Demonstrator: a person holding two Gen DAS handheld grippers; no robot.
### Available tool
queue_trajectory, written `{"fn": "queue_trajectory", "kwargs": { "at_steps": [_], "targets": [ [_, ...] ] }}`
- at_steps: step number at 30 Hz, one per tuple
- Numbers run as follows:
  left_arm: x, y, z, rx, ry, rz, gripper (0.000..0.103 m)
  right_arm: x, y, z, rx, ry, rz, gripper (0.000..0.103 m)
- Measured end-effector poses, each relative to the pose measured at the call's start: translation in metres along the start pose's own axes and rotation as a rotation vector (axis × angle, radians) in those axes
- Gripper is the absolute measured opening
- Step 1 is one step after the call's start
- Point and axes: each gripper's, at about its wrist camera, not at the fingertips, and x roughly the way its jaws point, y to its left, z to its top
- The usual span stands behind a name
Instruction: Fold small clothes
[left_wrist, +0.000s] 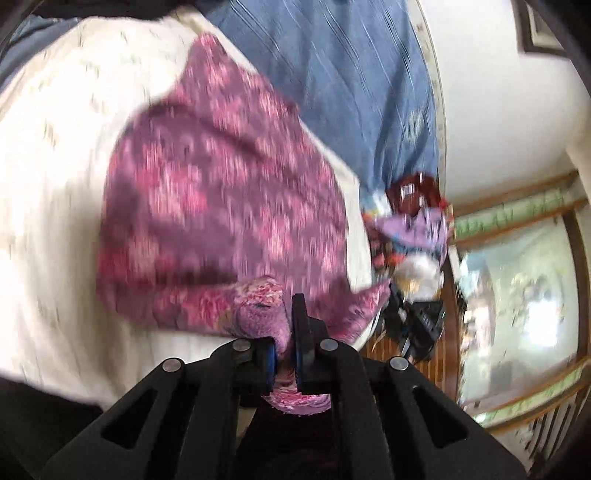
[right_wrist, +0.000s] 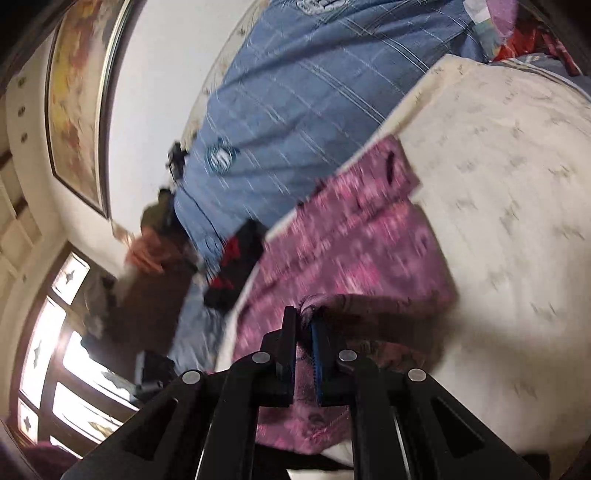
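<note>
A pink and purple patterned garment (left_wrist: 221, 192) lies on a cream cloth (left_wrist: 55, 166) spread over the bed. My left gripper (left_wrist: 286, 332) is shut on a bunched edge of the garment at its near side. In the right wrist view the same garment (right_wrist: 351, 240) stretches away from me over the cream cloth (right_wrist: 517, 184). My right gripper (right_wrist: 304, 332) is shut on another bunched edge of it, lifted slightly off the cloth. Both views are motion-blurred.
A blue striped bedsheet (left_wrist: 351, 92) covers the bed beyond the cream cloth. A pile of colourful clothes (left_wrist: 410, 221) sits at the bed's edge. A black and red item (right_wrist: 236, 258) lies on the blue sheet (right_wrist: 295, 92). White wall, windows and wooden floor surround the bed.
</note>
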Motion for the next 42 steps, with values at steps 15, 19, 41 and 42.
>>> {"fn": "queue_trajectory", "kwargs": {
  "at_steps": [15,19,41,42],
  "targets": [
    [0.075,0.073,0.165,-0.212,-0.040,0.162,0.005,0.135,-0.061,0.100,0.150,-0.042,-0.161,0.007],
    [0.069,0.077,0.163,-0.226,-0.031,0.117,0.006,0.141,-0.069,0.098,0.179,-0.015,-0.223,0.012],
    [0.059,0.047,0.119,-0.253,-0.030,0.041,0.083,0.122,-0.038,0.059,0.115,0.028,-0.207,0.077],
    [0.059,0.047,0.124,-0.254,-0.036,0.044,0.082,0.126,-0.032,0.059,0.082,0.042,-0.228,0.076]
  ]
}}
